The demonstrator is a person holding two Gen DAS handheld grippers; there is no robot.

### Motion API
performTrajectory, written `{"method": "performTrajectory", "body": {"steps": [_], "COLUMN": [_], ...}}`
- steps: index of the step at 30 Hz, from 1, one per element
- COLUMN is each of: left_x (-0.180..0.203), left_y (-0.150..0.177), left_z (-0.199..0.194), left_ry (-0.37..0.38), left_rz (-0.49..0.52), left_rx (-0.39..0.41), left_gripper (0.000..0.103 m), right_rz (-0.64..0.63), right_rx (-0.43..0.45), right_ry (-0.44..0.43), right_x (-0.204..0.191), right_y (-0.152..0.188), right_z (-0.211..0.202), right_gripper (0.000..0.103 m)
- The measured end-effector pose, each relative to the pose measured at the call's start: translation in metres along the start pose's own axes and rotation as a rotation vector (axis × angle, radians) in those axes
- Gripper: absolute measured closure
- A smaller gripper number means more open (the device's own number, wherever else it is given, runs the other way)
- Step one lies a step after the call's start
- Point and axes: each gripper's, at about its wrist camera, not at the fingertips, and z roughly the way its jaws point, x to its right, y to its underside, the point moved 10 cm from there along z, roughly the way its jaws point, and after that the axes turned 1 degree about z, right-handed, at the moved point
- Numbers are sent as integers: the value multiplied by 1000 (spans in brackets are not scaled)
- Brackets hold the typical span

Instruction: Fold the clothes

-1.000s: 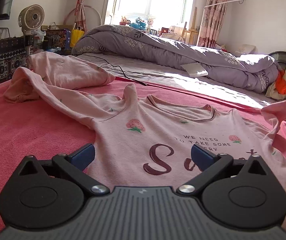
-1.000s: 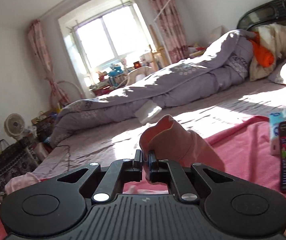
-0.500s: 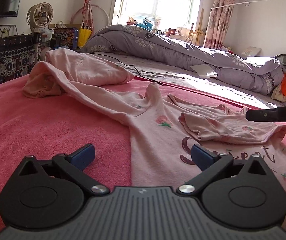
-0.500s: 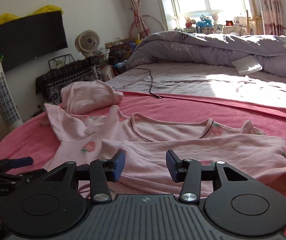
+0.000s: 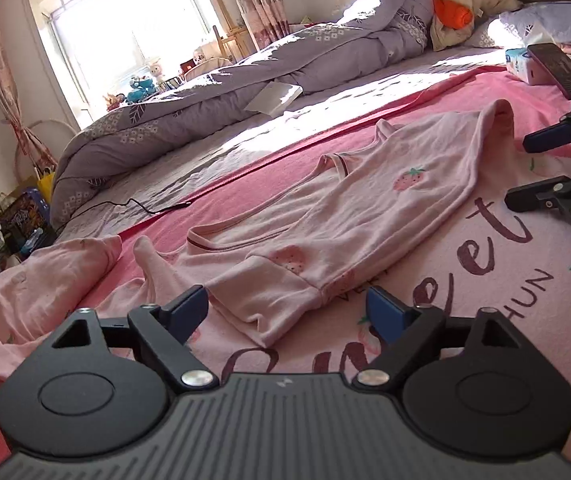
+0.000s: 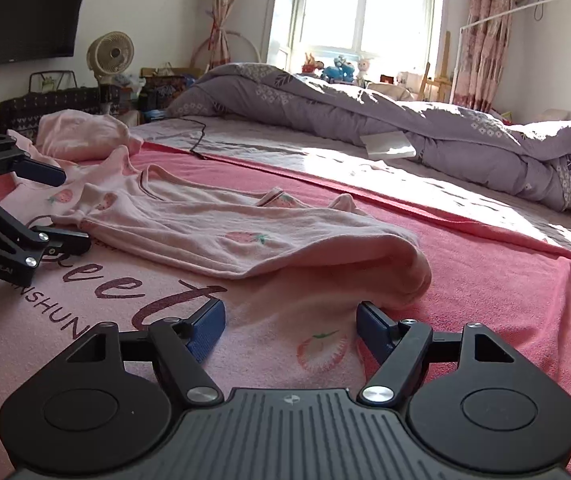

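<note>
A pink strawberry-print shirt [image 5: 465, 280] lies flat on the pink blanket, with dark lettering on its chest. Its right sleeve [image 5: 365, 216] is folded across the chest. The shirt also shows in the right wrist view [image 6: 213, 228]. My left gripper [image 5: 287, 310] is open and empty, just above the shirt near the folded sleeve's cuff. My right gripper [image 6: 289, 326] is open and empty over the shirt's front, near the fold of the sleeve. Each gripper shows in the other's view: the right one [image 5: 541, 168], the left one [image 6: 45, 208].
A second pink garment [image 5: 49, 280] lies crumpled at the shirt's left end. A rolled purple quilt [image 6: 385, 116] lies along the far side of the bed. A phone [image 5: 561, 70] and tissue pack [image 5: 519, 64] sit near the headboard. A black cable [image 6: 197, 136] lies on the sheet.
The right gripper carried the sleeve across the chest, let it go and opened wider. The left gripper swung to face the headboard and moved over the shirt.
</note>
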Motion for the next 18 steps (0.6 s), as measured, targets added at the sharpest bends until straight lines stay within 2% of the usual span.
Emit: {"method": "performTrajectory", "body": {"steps": [1,4,6,8,11,13,15,18], "left_x": [-1,4,8,10,-11,-29,-34,-21], "left_y": [-3,-4,-1,-2,-9,-8,-3,8], "left_z": [3,9,10,5,-7,-9,-9,-7], "left_ry": [-31,-32,-37,-55,-155,-210,-216,-165], "left_rz": [19,53,88,117,78,32,46,125], "left_rx": [-2,-7,-10,12,50,40,25,-4], "left_gripper": [31,39,41,50,51,53,52,47], "right_rz": [11,33,34,34,93,150,183,190], "right_rx": [1,20,18,10,-14,-34,-36,-43], "right_ry": [-3,12,62,121,160,152,140,139], "right_x": [2,8,16,25,42,50,54,56], "right_y": [0,-5,-7,-9,-7,-1,1,2], "right_z": [0,-5,-3,1,6,9,9,10], "right_gripper": [30,27,26,26,25,25,24,23]}}
